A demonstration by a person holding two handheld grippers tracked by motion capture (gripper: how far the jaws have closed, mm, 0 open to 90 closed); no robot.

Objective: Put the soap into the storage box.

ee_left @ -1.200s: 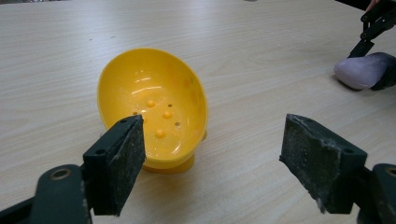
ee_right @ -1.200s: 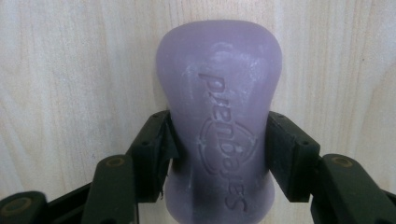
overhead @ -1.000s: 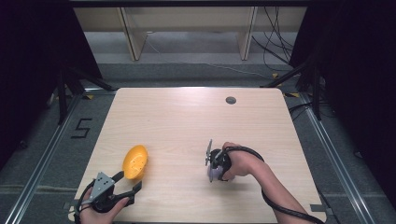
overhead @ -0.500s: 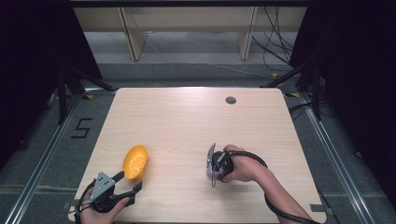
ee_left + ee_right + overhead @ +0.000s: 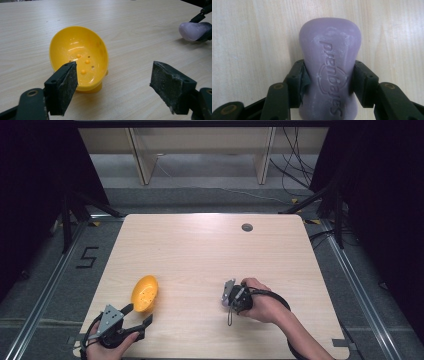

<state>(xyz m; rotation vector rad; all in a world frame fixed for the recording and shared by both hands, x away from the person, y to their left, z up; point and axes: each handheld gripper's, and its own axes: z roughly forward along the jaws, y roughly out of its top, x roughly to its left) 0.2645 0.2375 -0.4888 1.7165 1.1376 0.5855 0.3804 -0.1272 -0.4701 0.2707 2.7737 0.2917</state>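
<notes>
A yellow oval soap dish [image 5: 144, 293] with small bumps and holes inside stands on the wooden table near its front left. My left gripper [image 5: 139, 314] is open just short of it; in the left gripper view the dish [image 5: 80, 57] sits ahead of the left pad [image 5: 62, 90], off centre between the jaws. My right gripper [image 5: 229, 295] rests low over the table's front middle, shut on a purple soap bar [image 5: 329, 62] with embossed lettering. That bar [image 5: 193, 30] also appears at the upper right of the left gripper view.
The light wooden table [image 5: 200, 255] has a round dark cable hole [image 5: 247, 227] near its far right. Dark stands and cables flank it on the floor, and a "5" mark [image 5: 87, 256] lies to its left. Pale furniture legs stand beyond the far edge.
My right hand with the soap has shifted slightly toward the near edge. The left gripper and the yellow dish have stayed put.
</notes>
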